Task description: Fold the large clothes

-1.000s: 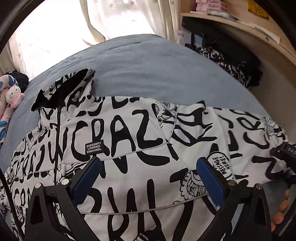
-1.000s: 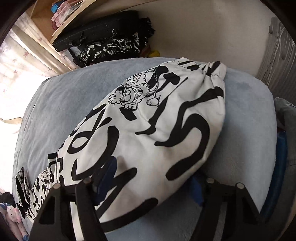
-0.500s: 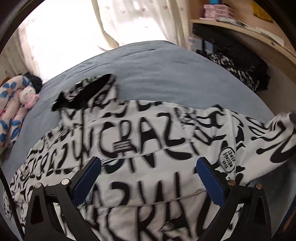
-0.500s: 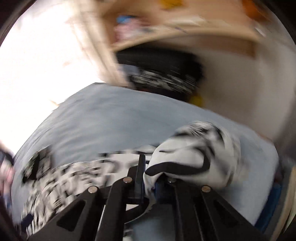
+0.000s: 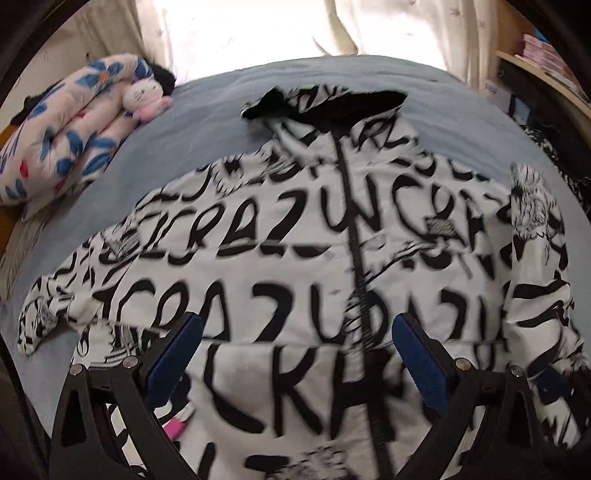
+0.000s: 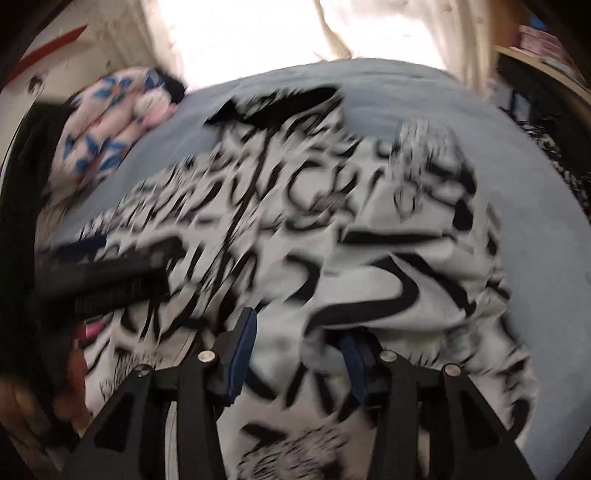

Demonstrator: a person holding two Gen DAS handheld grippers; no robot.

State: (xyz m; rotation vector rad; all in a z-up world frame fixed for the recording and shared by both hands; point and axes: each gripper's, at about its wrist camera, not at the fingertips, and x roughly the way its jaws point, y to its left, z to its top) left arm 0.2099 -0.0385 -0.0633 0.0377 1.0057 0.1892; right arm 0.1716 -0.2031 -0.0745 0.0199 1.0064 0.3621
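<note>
White jacket (image 5: 280, 280) with black lettering, spread front-up on blue-grey bed (image 5: 369, 74); black zipper (image 5: 354, 236) running down the middle, black-lined collar (image 5: 332, 105) at the far end. Right sleeve (image 6: 406, 258) folded in over the chest, bunched and blurred. Left tool (image 5: 295, 358) spread wide above the lower front of the jacket, blue pads (image 5: 173, 358) gripping nothing. Right tool (image 6: 299, 354) part-closed with sleeve fabric between its fingers; firmness of grip not discernible through blur. Floral bundle (image 5: 62, 136) and pink-and-white plush toy (image 5: 146, 99) at the bed's far left edge. Curtained window (image 5: 258, 29) behind; wooden shelf (image 5: 543, 70) at far right.
</note>
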